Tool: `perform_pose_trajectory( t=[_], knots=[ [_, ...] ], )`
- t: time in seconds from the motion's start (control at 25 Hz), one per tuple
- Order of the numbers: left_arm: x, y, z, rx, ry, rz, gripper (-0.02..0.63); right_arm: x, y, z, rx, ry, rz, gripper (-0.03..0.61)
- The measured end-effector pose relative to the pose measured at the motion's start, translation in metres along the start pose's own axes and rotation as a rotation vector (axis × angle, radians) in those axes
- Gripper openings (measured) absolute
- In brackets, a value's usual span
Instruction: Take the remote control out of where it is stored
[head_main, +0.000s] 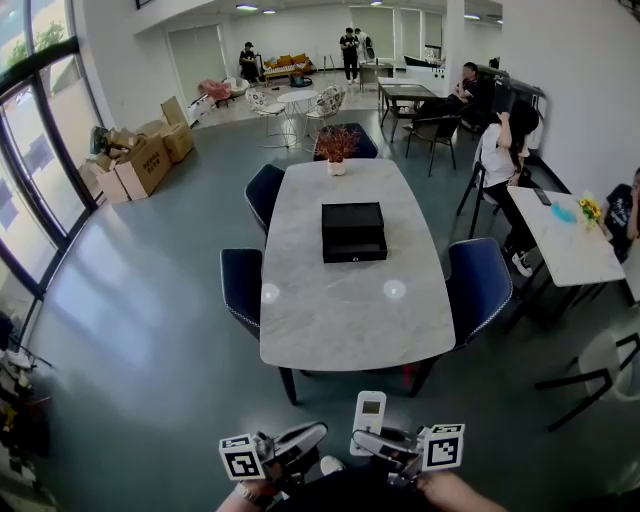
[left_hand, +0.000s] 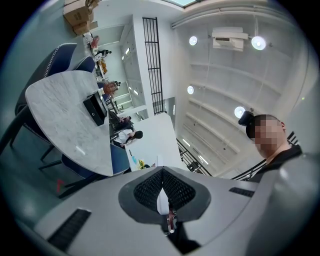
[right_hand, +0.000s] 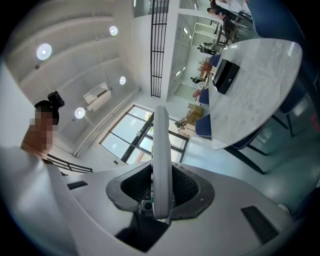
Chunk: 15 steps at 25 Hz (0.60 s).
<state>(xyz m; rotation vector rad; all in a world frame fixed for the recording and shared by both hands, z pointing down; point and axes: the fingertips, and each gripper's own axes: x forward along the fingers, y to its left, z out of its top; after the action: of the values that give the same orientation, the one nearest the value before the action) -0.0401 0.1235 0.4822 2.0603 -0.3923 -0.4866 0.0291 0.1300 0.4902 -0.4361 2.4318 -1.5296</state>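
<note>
While the right tongs (right_hand: 161, 200) pinch the remote control (right_hand: 161, 145) upright between their pads, hold that squeeze steady and level; the left tongs (left_hand: 163, 202), just beside, are closed on nothing.

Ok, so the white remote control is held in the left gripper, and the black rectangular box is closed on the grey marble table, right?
Not quite. The white remote control is held in the right gripper, not the left gripper. The right gripper view shows it clamped edge-on between the jaws. The rest holds: the black rectangular box sits closed on the grey marble table.
</note>
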Motion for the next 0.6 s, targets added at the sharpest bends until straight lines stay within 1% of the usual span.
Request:
perform_pose_trajectory(
  t=[0.12,0.28,0.44,0.52,0.6],
  knots=[
    [0.0019,-0.0027,0.0035,-0.001,-0.004,0.002,0.006,0.0003,0.0005,0.0009,0.003,-0.005,0.002,0.117],
    [0.0035,-0.0002,0.0024,-0.002,-0.002,0.005,0.006,0.0006,-0.0002,-0.0009,0.072,-0.025,0.035,0.117],
    [0.006,-0.0002,0.0031,0.0,-0.002,0.001,0.006,-0.0004,-0.002,0.0041,0.023,-0.009,0.014,0.117],
    [0.0062,0.0002,0.0031,0.0,-0.001,0.007,0.006,0.0,-0.0017,0.0023,0.059,-0.019,0.031,0.117],
    [0.0058,0.0017,0.0034,-0.002,-0.002,0.008,0.006,0.0001,-0.0032,0.003,0.056,-0.018,0.026,0.117]
  ],
)
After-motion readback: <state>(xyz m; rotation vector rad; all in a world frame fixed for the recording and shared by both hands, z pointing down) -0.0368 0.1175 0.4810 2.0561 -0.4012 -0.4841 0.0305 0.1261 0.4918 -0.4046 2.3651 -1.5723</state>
